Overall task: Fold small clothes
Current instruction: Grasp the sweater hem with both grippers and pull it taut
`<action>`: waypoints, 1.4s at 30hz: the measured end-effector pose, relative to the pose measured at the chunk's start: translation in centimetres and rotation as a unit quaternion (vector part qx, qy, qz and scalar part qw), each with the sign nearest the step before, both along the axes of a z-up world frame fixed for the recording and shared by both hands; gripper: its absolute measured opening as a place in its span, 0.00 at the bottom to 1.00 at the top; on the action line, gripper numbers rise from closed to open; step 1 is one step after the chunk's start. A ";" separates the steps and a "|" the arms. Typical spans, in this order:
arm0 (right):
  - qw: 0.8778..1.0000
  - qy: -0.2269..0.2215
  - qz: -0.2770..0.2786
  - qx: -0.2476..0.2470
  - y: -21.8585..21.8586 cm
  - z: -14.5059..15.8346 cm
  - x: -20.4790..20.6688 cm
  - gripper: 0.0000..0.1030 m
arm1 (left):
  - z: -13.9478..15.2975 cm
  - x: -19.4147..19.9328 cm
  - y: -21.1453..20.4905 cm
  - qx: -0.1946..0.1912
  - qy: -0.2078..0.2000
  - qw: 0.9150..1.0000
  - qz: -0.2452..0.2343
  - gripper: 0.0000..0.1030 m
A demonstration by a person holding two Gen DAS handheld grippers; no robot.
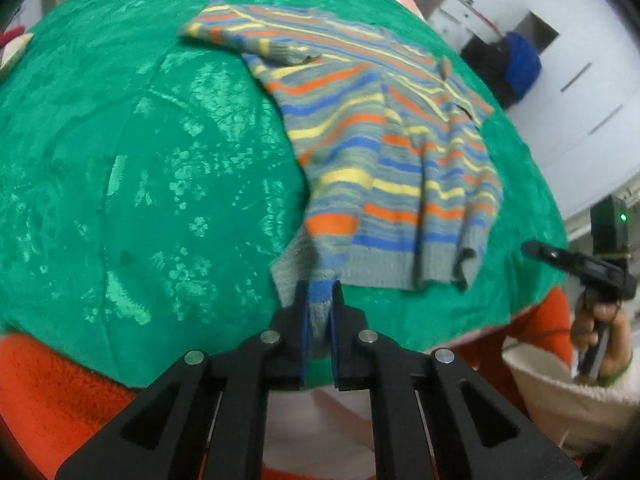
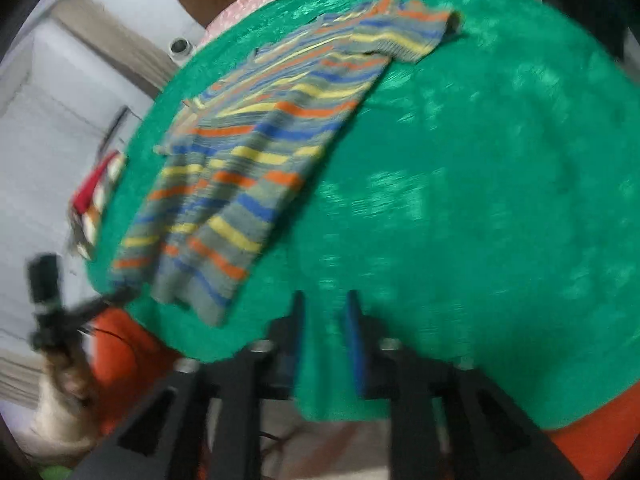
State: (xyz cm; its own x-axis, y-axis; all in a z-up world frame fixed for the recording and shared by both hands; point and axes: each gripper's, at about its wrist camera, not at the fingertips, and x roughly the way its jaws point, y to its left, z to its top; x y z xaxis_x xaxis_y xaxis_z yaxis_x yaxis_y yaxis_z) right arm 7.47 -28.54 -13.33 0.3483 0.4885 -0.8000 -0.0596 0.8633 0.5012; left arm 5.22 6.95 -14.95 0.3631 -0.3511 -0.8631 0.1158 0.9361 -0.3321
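2 black fingers of the left gripper (image 1: 319,294) fill the lower middle of the left wrist view, clenched on a grey-and-blue corner of the striped sweater (image 1: 384,136). That sweater lies spread across the upper right of the green cloth (image 1: 120,168), one sleeve reaching toward the upper left. At the right edge, a hand (image 1: 600,332) holds the right gripper (image 1: 536,249) off the cloth's edge; its jaws cannot be judged here.

In the right wrist view, blurred, the right gripper (image 2: 324,304) sits at lower middle, its blue-padded jaws parted with only green cloth (image 2: 480,200) between them, grasping nothing. The striped sweater (image 2: 256,152) runs from upper middle to lower left. The left gripper (image 2: 100,304) shows at the left edge, at the sweater's lower corner.
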 end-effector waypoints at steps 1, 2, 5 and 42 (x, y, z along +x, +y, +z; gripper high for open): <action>1.000 0.001 -0.003 0.015 0.7 0.0 0.2 0.53 | -0.1 0.1 -0.1 0.006 -0.003 1.000 0.002 0.06; 1.000 0.000 -0.003 0.031 1.8 0.0 0.4 0.58 | -0.2 0.0 -0.3 0.010 -0.007 1.000 0.001 0.06; 0.997 -0.005 -0.001 0.073 4.9 0.0 1.2 0.68 | -0.8 0.7 -0.5 0.006 -0.002 1.000 0.011 0.06; 0.995 0.074 -0.007 -0.060 -3.4 -6.5 -1.7 0.04 | -7.4 0.8 -0.4 0.155 0.073 0.985 0.022 0.07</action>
